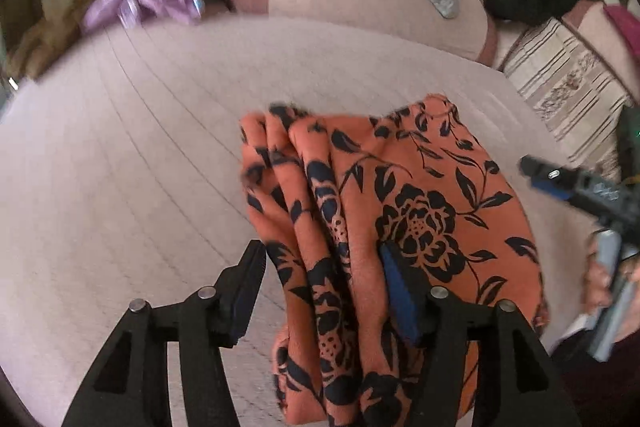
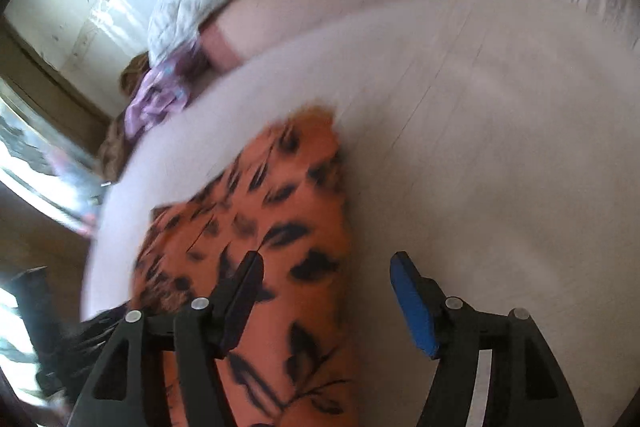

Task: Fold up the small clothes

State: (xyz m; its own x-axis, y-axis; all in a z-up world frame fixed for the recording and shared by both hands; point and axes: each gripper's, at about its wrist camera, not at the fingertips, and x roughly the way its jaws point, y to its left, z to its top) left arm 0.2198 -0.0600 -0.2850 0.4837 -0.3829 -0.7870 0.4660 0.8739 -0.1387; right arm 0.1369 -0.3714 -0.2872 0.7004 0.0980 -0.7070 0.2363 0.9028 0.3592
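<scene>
Showing one bunched orange cloth with black floral print (image 1: 400, 195) on my quilted pale bed (image 1: 120, 167); my left tool (image 1: 320, 291) and right tool (image 2: 324, 291), both released, straddle its folds.

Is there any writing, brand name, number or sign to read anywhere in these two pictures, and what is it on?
No readable text in either view.
The orange floral garment shows only a black flower-and-leaf print, no label.
The right gripper, seen from the left wrist camera, has pale marks on its blue and black body, too blurred to read.
The striped cushion carries a pattern, not words.
The right wrist view is motion-blurred throughout.
</scene>
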